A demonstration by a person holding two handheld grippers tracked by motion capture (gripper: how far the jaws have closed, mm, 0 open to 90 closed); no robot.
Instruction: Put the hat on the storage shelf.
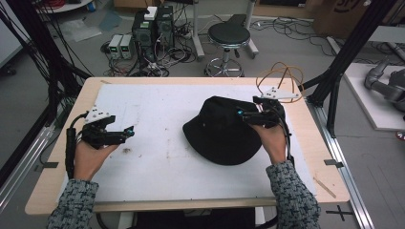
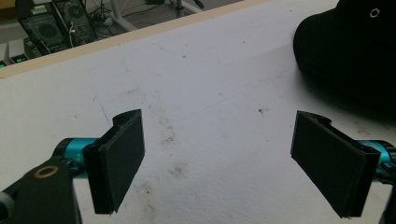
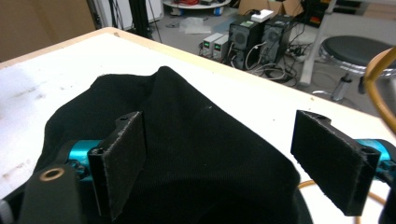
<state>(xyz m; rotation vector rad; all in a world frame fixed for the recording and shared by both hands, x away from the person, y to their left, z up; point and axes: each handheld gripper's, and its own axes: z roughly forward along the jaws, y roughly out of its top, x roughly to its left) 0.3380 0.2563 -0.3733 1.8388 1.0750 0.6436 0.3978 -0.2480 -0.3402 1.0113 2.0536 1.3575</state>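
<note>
One black bucket hat (image 1: pixel 223 131) was all we had to work on, and it lay crown up on the white sheet (image 1: pixel 157 162) that covered the wooden table (image 1: pixel 62 186), right of the middle and toward our right hand. We judged the job barely begun: nothing was gripped yet, and the hat sat flat with its brim spread on the sheet. Our right gripper (image 1: pixel 249 116) hovered over the hat's right side, just above the crown; in the right gripper view its jaws stood wide apart with the dark cloth (image 3: pixel 196 154) rising between and below them, and we could not tell whether a pad brushed the fabric. Our left gripper (image 1: pixel 125 134) was well apart from the hat, low over bare sheet at the left, its jaws likewise spread and holding nothing; in the left gripper view the hat's edge (image 2: pixel 345 51) showed far off at the upper right. What remained, as we saw it, was everything: closing on the cloth, lifting or folding it, and bringing the left tool in. Counting: one hat, two grippers, two hands, one sheet, one table; beyond it one round stool (image 1: pixel 229 36) stood on the floor.
</note>
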